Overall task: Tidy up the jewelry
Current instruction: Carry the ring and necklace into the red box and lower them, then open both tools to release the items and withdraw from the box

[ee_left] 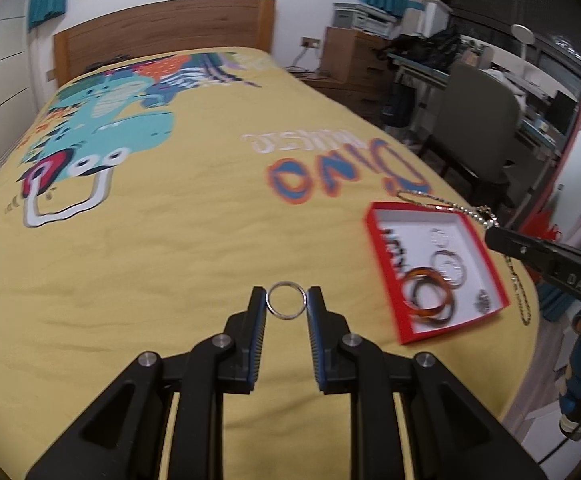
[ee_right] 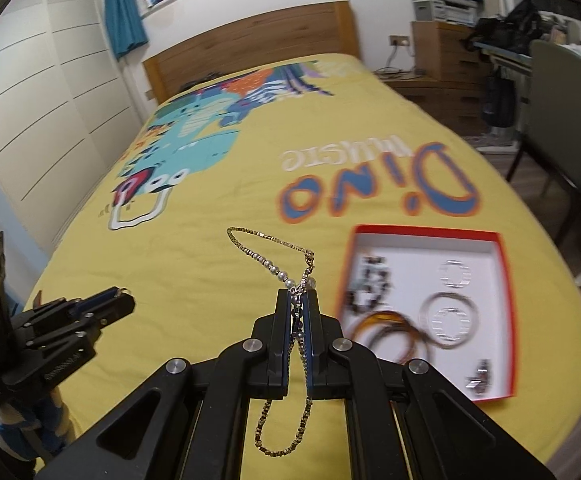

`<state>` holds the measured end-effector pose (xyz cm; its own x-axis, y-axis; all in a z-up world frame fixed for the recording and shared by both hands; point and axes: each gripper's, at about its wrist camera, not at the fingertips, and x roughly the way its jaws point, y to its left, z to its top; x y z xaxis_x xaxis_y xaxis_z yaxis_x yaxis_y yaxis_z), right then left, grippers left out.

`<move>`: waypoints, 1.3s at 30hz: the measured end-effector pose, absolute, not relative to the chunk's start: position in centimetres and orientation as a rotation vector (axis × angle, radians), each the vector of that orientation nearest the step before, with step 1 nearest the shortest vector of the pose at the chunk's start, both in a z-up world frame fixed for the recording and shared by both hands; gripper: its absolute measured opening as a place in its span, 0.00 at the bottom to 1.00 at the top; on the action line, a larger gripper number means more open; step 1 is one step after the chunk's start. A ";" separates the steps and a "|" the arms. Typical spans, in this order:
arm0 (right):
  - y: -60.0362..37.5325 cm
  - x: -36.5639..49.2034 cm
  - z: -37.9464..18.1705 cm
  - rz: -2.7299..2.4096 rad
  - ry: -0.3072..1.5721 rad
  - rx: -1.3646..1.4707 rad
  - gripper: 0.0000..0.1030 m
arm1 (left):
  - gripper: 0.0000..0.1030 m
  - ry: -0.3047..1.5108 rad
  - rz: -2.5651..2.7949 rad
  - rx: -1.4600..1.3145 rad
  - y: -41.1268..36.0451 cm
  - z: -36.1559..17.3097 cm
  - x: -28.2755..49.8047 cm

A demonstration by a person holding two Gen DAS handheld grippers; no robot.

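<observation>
1. Left wrist view: the left gripper (ee_left: 286, 300) pinches a thin silver ring (ee_left: 286, 301) by its two outer edges, held clear above the yellow bedspread (ee_left: 170, 248).
2. Risk here, as I judge it: the ring is caught only at two narrow spots, so a twist or a slight loosening could let it pop out and drop onto the printed cloth, where it would be hard to find.
3. The red box (ee_left: 386, 280) lies to the right on the bedspread, near the bed's edge. Inside it are brown bangles (ee_left: 430, 300), silver rings (ee_left: 448, 266), a dark beaded piece along the left wall and a small dark item in the near corner; motion blur hides finer detail.
4. Right wrist view: the right gripper (ee_right: 299, 300) has its fingers pressed nearly together on a chain necklace (ee_right: 268, 240). One loop stands up beyond the tips and another hangs below between the fingers.
5. Risk here: the hanging loop could snag on the box wall or on the bangles when lowered, dragging things out, or the chain could slide through the pads.
6. The box (ee_right: 506, 300) sits right of the gripper, open, with much bare white floor in its middle.
</observation>
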<state>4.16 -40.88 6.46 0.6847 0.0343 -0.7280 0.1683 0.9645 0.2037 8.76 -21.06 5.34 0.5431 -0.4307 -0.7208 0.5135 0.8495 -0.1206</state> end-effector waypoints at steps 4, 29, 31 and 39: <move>-44.7 3.2 5.9 -0.136 0.822 0.267 0.05 | 0.18 0.829 -0.621 0.132 -24.9 5.3 8.4; -57.0 9.1 -4.2 -0.252 0.941 0.317 0.05 | 0.18 0.936 -0.701 0.295 -43.7 -2.2 13.8; -57.3 9.5 -4.8 -0.257 0.954 0.312 0.05 | 0.18 0.942 -0.695 0.306 -44.1 -2.7 14.2; -58.0 9.9 -6.7 -0.269 1.002 0.297 0.08 | 0.19 0.987 -0.658 0.317 -44.6 -5.2 15.2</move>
<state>9.90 -57.95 -6.69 0.5120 -0.0846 -0.8548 0.3543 0.9273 0.1204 15.20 -44.62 -5.17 0.3810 -0.3668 -0.8487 0.6423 0.7653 -0.0425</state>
